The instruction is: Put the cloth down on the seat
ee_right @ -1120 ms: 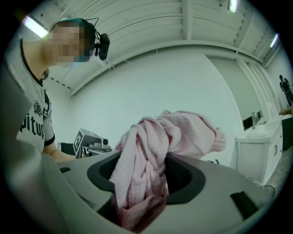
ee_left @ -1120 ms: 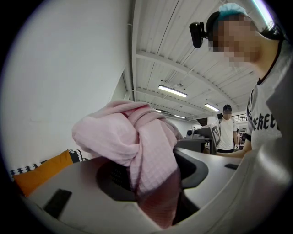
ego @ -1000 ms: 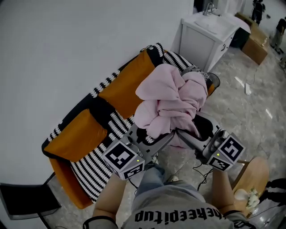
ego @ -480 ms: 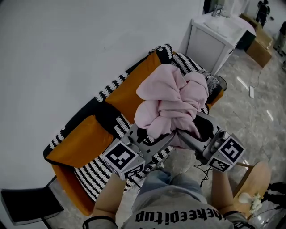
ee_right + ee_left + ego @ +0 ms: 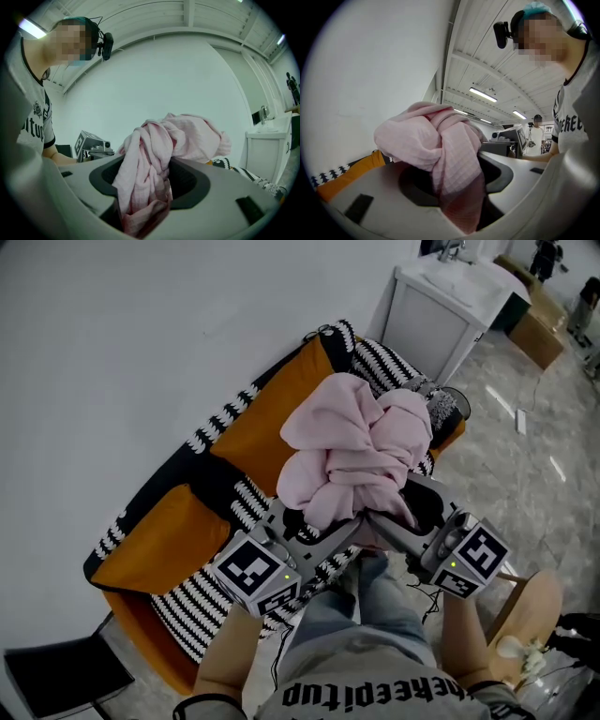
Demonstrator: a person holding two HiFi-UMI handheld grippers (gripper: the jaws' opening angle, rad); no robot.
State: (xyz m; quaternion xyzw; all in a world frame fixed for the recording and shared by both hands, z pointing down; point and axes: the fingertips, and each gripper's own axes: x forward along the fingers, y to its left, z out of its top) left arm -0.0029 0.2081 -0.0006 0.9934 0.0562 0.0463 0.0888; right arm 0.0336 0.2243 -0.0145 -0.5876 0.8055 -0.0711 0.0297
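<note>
A bunched pink cloth [image 5: 354, 451] hangs in the air above the front of an orange seat [image 5: 272, 427] with black-and-white striped cushions. My left gripper [image 5: 330, 532] is shut on the cloth's lower left folds, and the cloth [image 5: 440, 145] fills its jaws in the left gripper view. My right gripper [image 5: 380, 523] is shut on the lower right folds, and the cloth [image 5: 154, 159] drapes down between its jaws in the right gripper view. Both grippers sit close together under the bundle, in front of the seat's edge.
A white wall [image 5: 141, 334] runs behind the seat. A white cabinet with a sink [image 5: 441, 306] stands beyond its far end. A dark chair [image 5: 52, 676] is at the lower left and a wooden stool [image 5: 530, 601] at the lower right. The floor [image 5: 525, 456] is grey marble.
The cloth stays gripped by both grippers in the same pose. The seat has shifted slightly in the head view as the person and camera moved.
</note>
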